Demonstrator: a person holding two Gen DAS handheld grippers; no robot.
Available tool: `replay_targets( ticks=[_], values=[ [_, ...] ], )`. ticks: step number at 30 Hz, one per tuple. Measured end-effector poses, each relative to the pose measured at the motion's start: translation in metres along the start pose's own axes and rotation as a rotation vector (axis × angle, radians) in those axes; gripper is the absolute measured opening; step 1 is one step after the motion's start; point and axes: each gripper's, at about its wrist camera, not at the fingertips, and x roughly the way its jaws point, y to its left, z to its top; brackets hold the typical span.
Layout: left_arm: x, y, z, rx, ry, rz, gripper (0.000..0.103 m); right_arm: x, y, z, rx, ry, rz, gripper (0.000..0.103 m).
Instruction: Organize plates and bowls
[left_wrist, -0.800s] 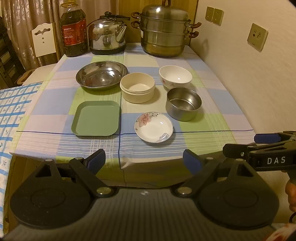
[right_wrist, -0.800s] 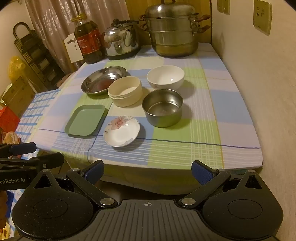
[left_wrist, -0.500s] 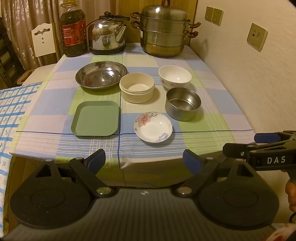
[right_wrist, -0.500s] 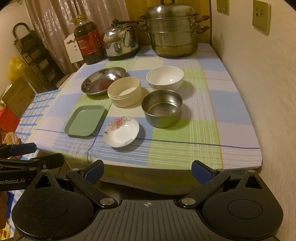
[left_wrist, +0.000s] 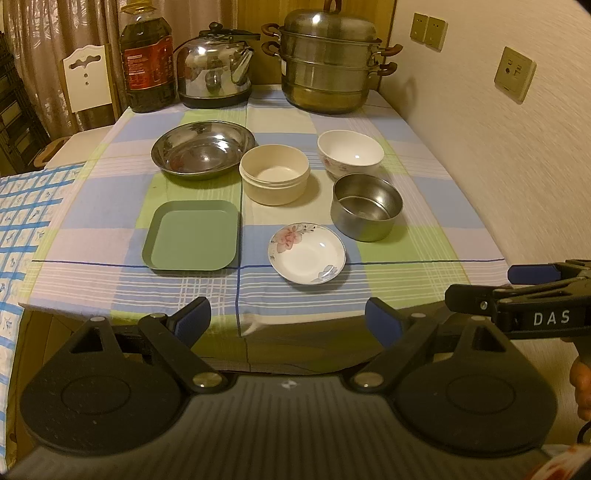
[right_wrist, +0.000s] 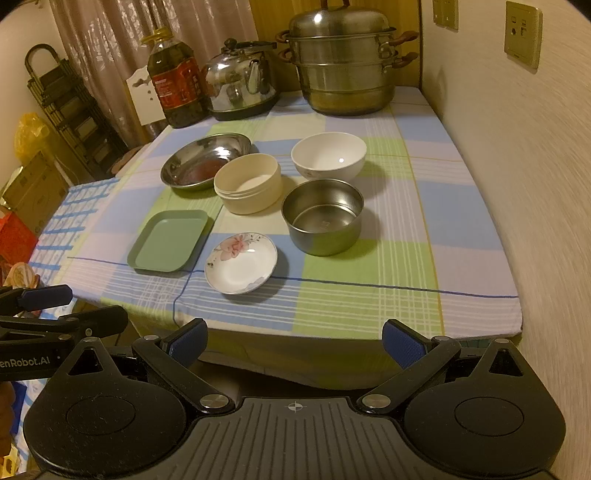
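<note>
On the checked tablecloth (left_wrist: 406, 288) lie a green square plate (left_wrist: 192, 236), a small floral plate (left_wrist: 307, 253), a wide steel dish (left_wrist: 203, 149), a cream bowl (left_wrist: 274, 173), a white bowl (left_wrist: 350, 153) and a steel bowl (left_wrist: 366, 206). They also show in the right wrist view: green plate (right_wrist: 168, 240), floral plate (right_wrist: 241, 263), steel bowl (right_wrist: 323, 216). My left gripper (left_wrist: 288, 321) and right gripper (right_wrist: 295, 341) are both open and empty, held off the table's near edge.
At the back stand an oil bottle (left_wrist: 147, 59), a steel kettle (left_wrist: 214, 74) and a stacked steamer pot (left_wrist: 328, 70). A wall (left_wrist: 498, 147) runs along the right side. A second table with a blue cloth (left_wrist: 18, 206) and a chair (left_wrist: 86, 81) are on the left.
Both grippers have crept slightly; the table scene shifts a little in both views. No object has moved and both grippers stay open.
</note>
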Motion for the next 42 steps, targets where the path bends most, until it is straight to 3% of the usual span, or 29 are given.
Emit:
replay_targets(
  ticks=[42],
  values=[
    [-0.0017, 0.0066, 0.0015, -0.017, 0.0, 0.005, 0.089, 0.0038, 0.0074, 0.0064, -0.032, -0.005, -0.001, 0.101]
  ],
)
